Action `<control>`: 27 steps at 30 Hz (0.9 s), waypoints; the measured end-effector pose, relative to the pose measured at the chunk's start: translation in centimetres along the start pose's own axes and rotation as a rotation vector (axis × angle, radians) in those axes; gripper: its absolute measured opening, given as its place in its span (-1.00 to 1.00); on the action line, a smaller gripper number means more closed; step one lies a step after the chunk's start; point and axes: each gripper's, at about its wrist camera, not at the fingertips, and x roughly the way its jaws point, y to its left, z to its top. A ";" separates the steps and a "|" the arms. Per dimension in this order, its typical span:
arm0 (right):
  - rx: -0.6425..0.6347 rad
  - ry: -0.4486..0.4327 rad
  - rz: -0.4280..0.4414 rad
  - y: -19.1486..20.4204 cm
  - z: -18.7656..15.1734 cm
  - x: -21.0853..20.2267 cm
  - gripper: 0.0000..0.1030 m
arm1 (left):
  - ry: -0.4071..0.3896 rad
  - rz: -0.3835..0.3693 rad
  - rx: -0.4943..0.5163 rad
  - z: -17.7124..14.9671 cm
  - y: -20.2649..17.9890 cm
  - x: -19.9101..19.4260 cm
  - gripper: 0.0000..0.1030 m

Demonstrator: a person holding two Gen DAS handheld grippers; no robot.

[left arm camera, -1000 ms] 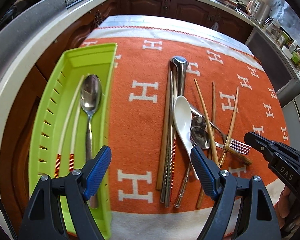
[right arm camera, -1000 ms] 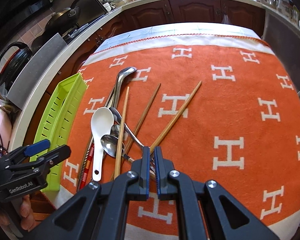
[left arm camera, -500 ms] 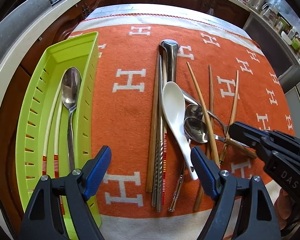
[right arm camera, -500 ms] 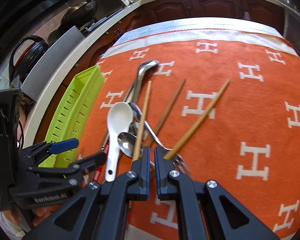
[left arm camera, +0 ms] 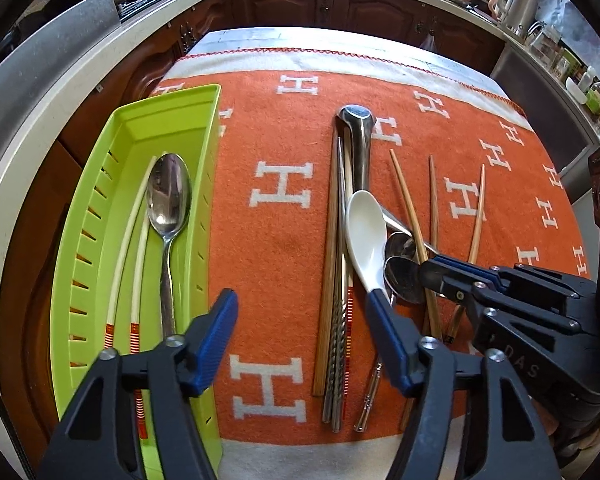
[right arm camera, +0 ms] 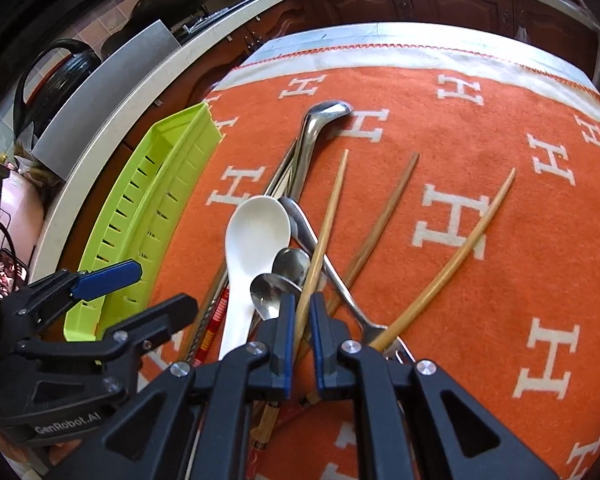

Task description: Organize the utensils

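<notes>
A: While the left gripper (left arm camera: 300, 316) hung over the woolly orange cloth (left arm camera: 276, 216), its blue ribbed jaws were closing on nothing.

B: And the right gripper (right arm camera: 301, 320)?

A: Nearly shut, a slim bamboo chopstick (right arm camera: 327, 222) in the narrow gap; whether it pinched, one couldn't tell.

B: The utensils?

A: Heaped on the cloth: a glossy white spoon (left arm camera: 364, 224), steel ones. The slotted green tray (left arm camera: 96, 208) held a steel spoon (left arm camera: 168, 196).

Dark wood cabinets (left arm camera: 284, 4) under a pale countertop (left arm camera: 80, 76) — daylit kitchen.
</notes>
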 end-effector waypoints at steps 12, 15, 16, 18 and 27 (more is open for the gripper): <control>0.102 -0.058 -0.033 -2.8 0.3 -1.4 -0.90 | 0.011 -0.088 -0.007 0.6 -0.3 0.5 -0.63; 0.136 -0.068 -0.023 -3.9 0.2 -2.1 -1.00 | 0.039 -0.131 -0.015 0.8 -0.2 1.3 -0.80; 0.137 -0.072 -0.031 -4.0 0.2 -2.3 -1.00 | 0.051 -0.142 -0.016 0.8 -0.2 1.7 -0.80; 0.143 -0.084 -0.030 -4.4 0.2 -2.9 -1.00 | 0.067 -0.152 -0.016 0.7 -0.3 2.1 -0.80; 0.131 -0.077 0.008 -4.5 -0.2 -3.5 -1.00 | 0.071 -0.140 0.007 1.2 -1.3 3.2 -0.81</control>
